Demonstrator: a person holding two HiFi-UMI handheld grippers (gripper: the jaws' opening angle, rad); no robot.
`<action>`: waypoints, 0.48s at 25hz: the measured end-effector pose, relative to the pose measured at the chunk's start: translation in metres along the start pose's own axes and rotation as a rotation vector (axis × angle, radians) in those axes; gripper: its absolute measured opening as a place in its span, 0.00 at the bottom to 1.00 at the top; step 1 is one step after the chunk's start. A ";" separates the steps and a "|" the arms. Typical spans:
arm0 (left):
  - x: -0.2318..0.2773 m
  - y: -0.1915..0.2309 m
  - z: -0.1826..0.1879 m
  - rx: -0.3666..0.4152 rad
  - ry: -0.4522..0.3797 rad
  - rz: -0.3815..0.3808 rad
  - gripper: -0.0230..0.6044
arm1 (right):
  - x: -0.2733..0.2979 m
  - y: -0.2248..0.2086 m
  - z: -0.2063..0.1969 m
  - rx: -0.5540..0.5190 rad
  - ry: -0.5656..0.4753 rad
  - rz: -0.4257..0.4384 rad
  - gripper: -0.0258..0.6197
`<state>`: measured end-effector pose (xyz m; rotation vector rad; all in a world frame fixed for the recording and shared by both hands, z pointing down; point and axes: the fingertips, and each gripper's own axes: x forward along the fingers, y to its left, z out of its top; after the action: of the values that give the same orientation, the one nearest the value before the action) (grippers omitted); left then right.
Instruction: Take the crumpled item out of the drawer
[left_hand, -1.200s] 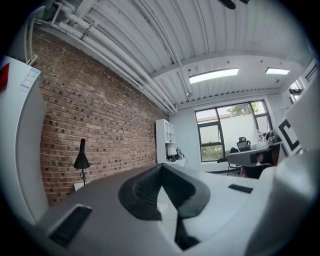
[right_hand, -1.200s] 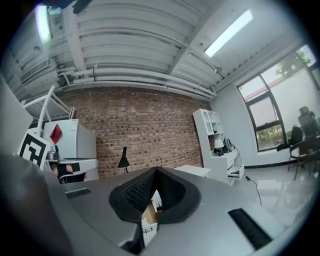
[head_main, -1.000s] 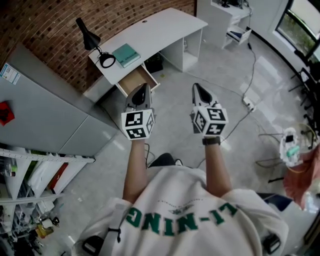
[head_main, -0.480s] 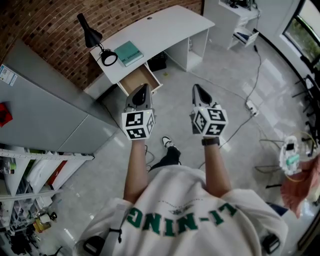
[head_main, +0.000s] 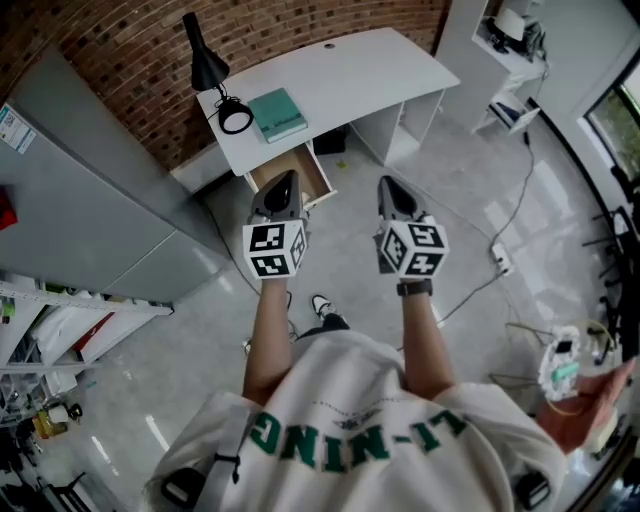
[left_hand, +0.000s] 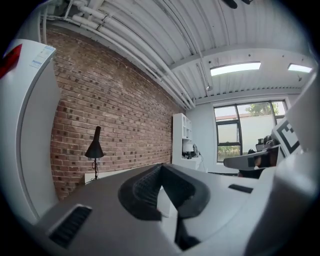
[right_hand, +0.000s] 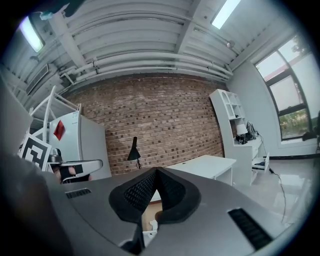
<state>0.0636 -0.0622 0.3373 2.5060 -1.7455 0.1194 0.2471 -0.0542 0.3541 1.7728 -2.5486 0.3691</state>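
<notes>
Hovering well short of the white desk (head_main: 350, 75) with left gripper (head_main: 282, 178) and right gripper (head_main: 389, 184) side by side over the floor (head_main: 455, 205), both jaws pressed together, nothing in them. Can see the drawer (head_main: 292, 172) hanging open below the teal book (head_main: 278, 113), can't make out any crumpled item inside.

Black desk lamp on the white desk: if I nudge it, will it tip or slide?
The lamp probably tips easily if pushed high: its thin stem carries the shade well above a small round base. Pushed at the base, it likely slides on the smooth desk, perhaps bumping the teal book lying beside it.
</notes>
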 end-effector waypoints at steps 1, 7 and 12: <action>0.004 0.009 0.002 0.001 -0.003 0.015 0.03 | 0.012 0.004 0.002 -0.004 0.002 0.017 0.04; 0.025 0.059 -0.007 -0.014 0.023 0.079 0.03 | 0.078 0.033 -0.010 -0.058 0.065 0.106 0.04; 0.038 0.090 -0.024 -0.039 0.049 0.117 0.03 | 0.126 0.061 -0.025 -0.091 0.126 0.189 0.04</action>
<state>-0.0080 -0.1263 0.3673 2.3533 -1.8561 0.1516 0.1423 -0.1448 0.3855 1.4360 -2.6039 0.3496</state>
